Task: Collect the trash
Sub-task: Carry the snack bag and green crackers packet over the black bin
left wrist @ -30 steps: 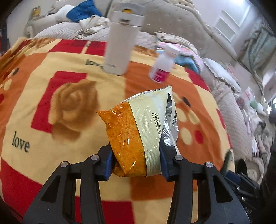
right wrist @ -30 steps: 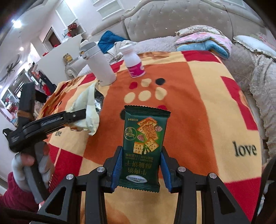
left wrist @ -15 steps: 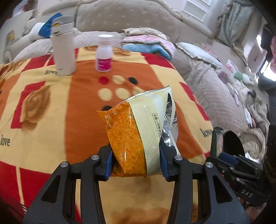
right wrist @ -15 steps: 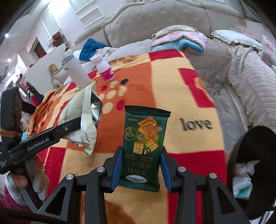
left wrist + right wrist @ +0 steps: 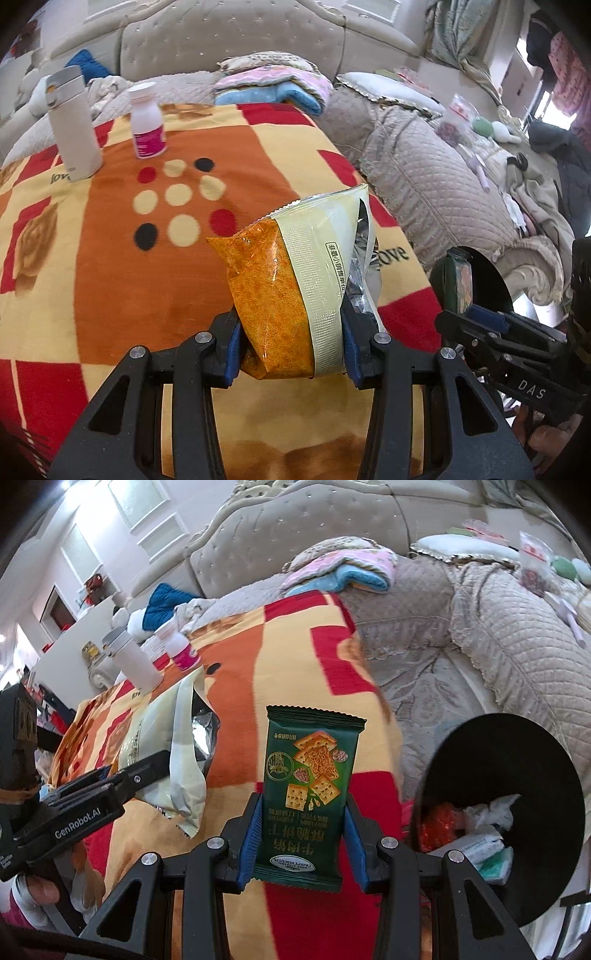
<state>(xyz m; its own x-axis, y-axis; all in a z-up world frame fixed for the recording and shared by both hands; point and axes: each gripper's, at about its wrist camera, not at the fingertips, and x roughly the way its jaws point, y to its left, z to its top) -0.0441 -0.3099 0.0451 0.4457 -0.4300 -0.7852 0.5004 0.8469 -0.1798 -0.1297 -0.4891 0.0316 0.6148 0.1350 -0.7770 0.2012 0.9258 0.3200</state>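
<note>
**Over the blanket, both jaws clamped on wrappers**

Between the left gripper [image 5: 291, 347] jaws sits an orange and cream snack bag [image 5: 291, 295], pinched at its lower end. The right gripper [image 5: 301, 845] jaws clamp a green biscuit packet [image 5: 308, 794] upright. Beneath both lies the patterned blanket [image 5: 110, 266] on the bed. Only the right view looks into the black bin [image 5: 517, 757] holding crumpled trash; the left view shows the white flask [image 5: 74, 125] and pink-labelled bottle [image 5: 147, 122] clearly.
</note>
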